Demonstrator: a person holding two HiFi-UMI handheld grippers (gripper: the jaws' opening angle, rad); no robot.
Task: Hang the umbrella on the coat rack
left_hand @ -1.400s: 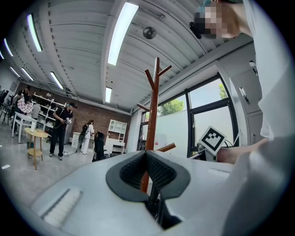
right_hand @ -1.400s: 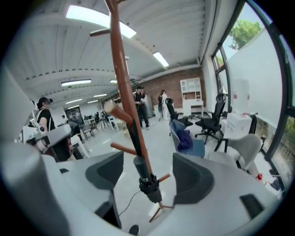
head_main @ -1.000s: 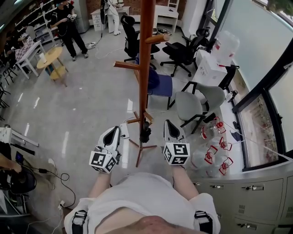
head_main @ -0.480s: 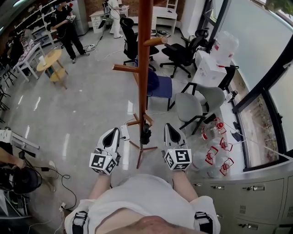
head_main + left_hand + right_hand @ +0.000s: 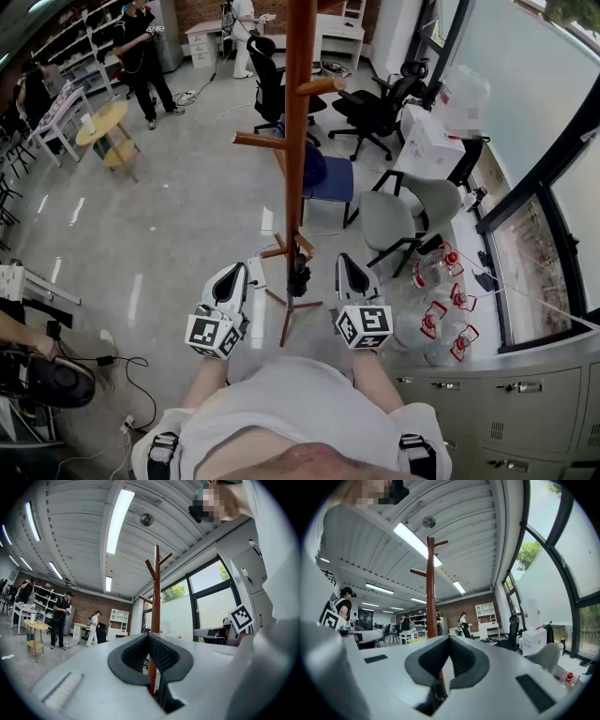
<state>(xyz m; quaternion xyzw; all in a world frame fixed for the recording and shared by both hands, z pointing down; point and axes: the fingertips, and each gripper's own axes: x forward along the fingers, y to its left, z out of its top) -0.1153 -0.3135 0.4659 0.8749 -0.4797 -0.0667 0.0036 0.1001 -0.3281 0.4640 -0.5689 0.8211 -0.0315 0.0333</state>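
Two claws, left (image 5: 230, 272) and right (image 5: 349, 259), I hold level and side by side before my chest, each with its jaws pressed together on nothing. Just beyond and between them stands one coat rack (image 5: 296, 141), upright. One dark umbrella (image 5: 298, 277) hangs against its pole under the low pegs, its long axis running up and down along the pole.

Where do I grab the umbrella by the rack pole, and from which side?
Grip the umbrella round its dark body, upright against the coat rack pole. Come level from the near side with the right gripper; open it first, since it and the left gripper are shut.
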